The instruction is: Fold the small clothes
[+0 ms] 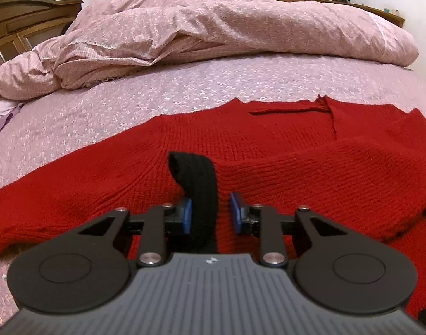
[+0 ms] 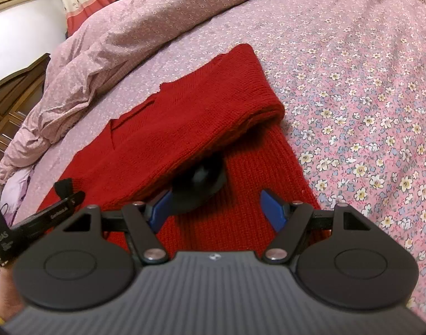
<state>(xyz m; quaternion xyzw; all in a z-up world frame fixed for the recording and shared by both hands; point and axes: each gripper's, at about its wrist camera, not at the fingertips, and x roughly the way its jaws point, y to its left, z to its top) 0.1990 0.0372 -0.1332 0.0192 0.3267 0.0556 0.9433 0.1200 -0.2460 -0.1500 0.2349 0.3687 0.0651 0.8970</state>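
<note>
A red knitted sweater (image 1: 268, 145) lies spread flat on the bed, one sleeve folded back across its body (image 2: 213, 103). A black knitted strip (image 1: 193, 178) stands up from the sweater between the blue pads of my left gripper (image 1: 211, 203). The left pad touches the strip, and red knit shows in the gap before the right pad. My right gripper (image 2: 216, 198) hovers open over the ribbed red hem (image 2: 240, 195). A dark rounded, blurred thing (image 2: 199, 184) sits just ahead of it under the folded sleeve. The black strip (image 2: 63, 187) shows at the left.
The pink flowered sheet (image 2: 352, 83) stretches bare to the right. A crumpled pink duvet (image 1: 213, 28) is heaped behind the sweater. A wooden headboard (image 1: 17, 22) stands at the far left. A black lettered bar (image 2: 45, 217) and a hand (image 2: 6, 301) enter the right wrist view's lower left.
</note>
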